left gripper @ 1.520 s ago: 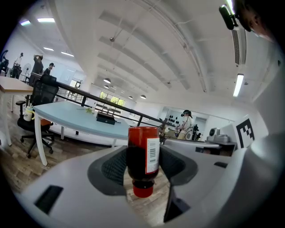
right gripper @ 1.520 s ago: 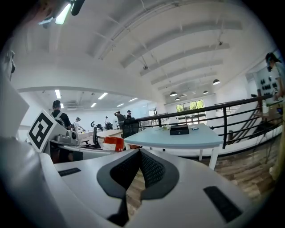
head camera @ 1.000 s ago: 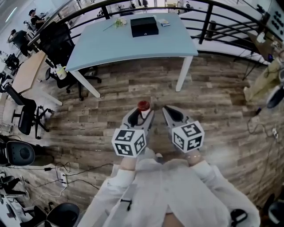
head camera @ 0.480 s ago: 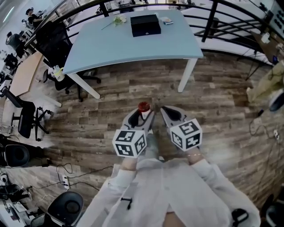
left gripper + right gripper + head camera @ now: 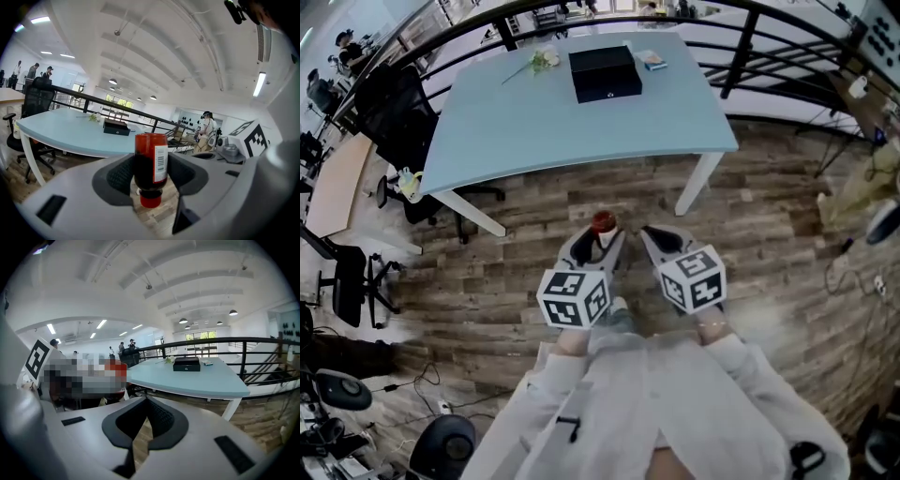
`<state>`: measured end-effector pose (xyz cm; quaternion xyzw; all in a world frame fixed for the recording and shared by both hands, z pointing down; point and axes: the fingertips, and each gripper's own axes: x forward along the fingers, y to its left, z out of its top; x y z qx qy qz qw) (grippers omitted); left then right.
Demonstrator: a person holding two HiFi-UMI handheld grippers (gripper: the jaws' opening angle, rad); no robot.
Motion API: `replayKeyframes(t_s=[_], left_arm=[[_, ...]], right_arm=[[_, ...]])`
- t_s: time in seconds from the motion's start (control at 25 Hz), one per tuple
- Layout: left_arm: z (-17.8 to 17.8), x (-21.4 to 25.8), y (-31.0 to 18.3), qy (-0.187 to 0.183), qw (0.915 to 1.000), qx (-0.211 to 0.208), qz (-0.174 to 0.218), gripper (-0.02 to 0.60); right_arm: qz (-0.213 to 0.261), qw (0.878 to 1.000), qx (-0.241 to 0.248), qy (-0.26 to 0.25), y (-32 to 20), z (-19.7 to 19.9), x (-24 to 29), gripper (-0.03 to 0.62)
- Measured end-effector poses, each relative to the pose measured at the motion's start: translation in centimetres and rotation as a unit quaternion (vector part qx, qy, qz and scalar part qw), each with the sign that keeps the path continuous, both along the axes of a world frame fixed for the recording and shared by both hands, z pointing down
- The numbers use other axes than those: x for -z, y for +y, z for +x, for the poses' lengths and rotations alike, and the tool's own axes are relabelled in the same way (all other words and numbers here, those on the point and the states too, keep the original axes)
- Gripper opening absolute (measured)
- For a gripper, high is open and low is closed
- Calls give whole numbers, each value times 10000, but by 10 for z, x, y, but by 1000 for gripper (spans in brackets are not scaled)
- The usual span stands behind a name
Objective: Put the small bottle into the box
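My left gripper (image 5: 600, 238) is shut on a small dark-red bottle (image 5: 602, 223) with a white barcode label. In the left gripper view the bottle (image 5: 151, 168) sits between the jaws with its red cap pointing down. The box (image 5: 605, 73) is black with its lid down and lies at the far side of a light-blue table (image 5: 534, 122). It also shows as a box (image 5: 116, 128) far ahead in the left gripper view and as a box (image 5: 186, 363) in the right gripper view. My right gripper (image 5: 660, 238) hangs beside the left one, jaws together, holding nothing. Both grippers are over the wooden floor, short of the table.
A flower sprig (image 5: 539, 61) and a small packet (image 5: 652, 59) lie beside the box. The white table leg (image 5: 694, 183) stands ahead to the right. A black railing (image 5: 750, 37) runs behind the table. Office chairs (image 5: 398, 103) stand to the left. A person (image 5: 206, 131) stands far off.
The table and box have slid lower and grown larger in the head view, so I have come nearer to them. Both grippers hold the same pose, bottle still gripped.
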<state>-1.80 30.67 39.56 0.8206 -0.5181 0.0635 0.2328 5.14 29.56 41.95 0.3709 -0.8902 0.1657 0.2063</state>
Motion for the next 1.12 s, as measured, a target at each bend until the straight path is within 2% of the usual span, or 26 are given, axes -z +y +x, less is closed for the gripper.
replayKeyframes(t_s=[0.2,0.36,0.6,0.76,1.12], left_arm=[[-20,3,-51,-5,10000,-89,16,213],[-28,1,-72,12,9999,-109,-18,213],[-37,-22,-83,99,9995,-3,-308,213],[-43,-39,-112,99,9987,74,-501,213],[-63,-36,-197,206,9984,408,-336,213]], right_arm=[[-36,9997,-205,82,-53,-12,-1,3],[-82,9993,-343,156,-78,-11,-5,3],[-107,9992,-322,198,-92,-15,-8,3],[-121,9994,-270,198,-130,-19,-18,3],[-235,9996,-107,68,-215,-32,-24,3]])
